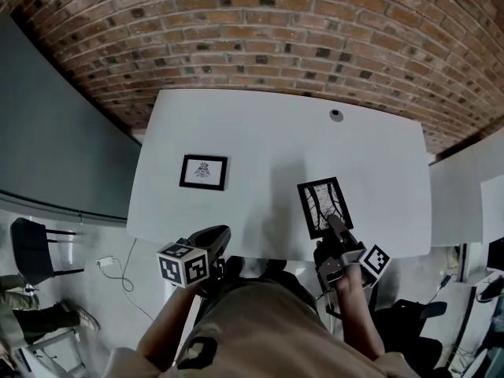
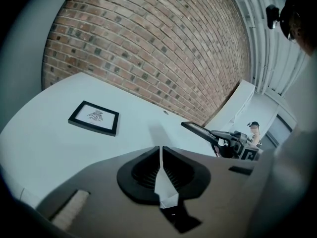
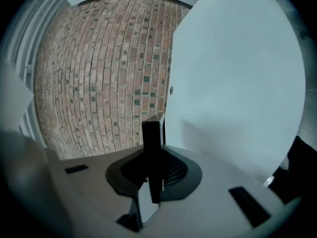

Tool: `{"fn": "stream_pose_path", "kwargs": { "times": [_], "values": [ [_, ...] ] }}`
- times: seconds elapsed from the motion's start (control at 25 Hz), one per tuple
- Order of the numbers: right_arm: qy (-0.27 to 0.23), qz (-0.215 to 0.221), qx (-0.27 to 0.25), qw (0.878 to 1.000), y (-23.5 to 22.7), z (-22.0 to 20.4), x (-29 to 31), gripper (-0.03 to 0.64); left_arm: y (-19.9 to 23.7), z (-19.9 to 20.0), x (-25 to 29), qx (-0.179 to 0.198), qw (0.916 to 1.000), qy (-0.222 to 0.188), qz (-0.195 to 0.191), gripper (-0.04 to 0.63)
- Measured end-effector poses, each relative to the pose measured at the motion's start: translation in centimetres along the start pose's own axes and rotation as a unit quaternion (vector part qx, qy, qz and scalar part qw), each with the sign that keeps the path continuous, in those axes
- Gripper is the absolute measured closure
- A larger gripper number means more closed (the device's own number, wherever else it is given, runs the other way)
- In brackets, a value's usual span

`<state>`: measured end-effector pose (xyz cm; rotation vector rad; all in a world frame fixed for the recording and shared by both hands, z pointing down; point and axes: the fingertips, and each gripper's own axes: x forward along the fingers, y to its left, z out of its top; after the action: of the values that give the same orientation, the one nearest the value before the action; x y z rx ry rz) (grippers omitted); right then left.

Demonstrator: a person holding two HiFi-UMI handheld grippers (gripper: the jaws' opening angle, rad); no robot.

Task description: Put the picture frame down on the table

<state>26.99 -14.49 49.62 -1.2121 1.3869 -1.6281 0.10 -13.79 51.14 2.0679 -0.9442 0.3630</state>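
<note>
From the head view, the right claw [image 1: 337, 228] grasps the picture frame [image 1: 324, 205] by its near end and holds it tilted over the tabletop's [image 1: 268, 124] near edge. A second frame [image 1: 204, 172] lies flat on the tabletop. The left claw [image 1: 214, 239] hangs just off the tabletop's near edge.

In the left gripper view, the left claw is clenched with nothing in it.

In the right gripper view, the right claw's jaws pinch the picture frame's dark edge.

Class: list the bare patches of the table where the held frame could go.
Bare: the middle of the table between the flat frame and the held frame; the far strip by the brick wall, except the small round fitting. Nowhere is crowded.
</note>
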Motion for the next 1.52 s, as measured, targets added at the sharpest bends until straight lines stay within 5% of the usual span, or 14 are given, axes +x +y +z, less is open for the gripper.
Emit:
{"fn": "stream_pose_path", "kwargs": {
  "times": [0.76,1.52],
  "values": [
    [-0.085,-0.067,0.04,0.993,-5.0,3.7,5.3,0.589,0.9,0.3,1.7,-0.007,0.9996,0.025,-0.011,0.577],
    [-0.107,-0.102,0.035,0.988,-8.4,4.4,10.0,0.589,1.5,-0.2,0.7,-0.017,0.9997,0.018,0.001,0.577]
  ]
}}
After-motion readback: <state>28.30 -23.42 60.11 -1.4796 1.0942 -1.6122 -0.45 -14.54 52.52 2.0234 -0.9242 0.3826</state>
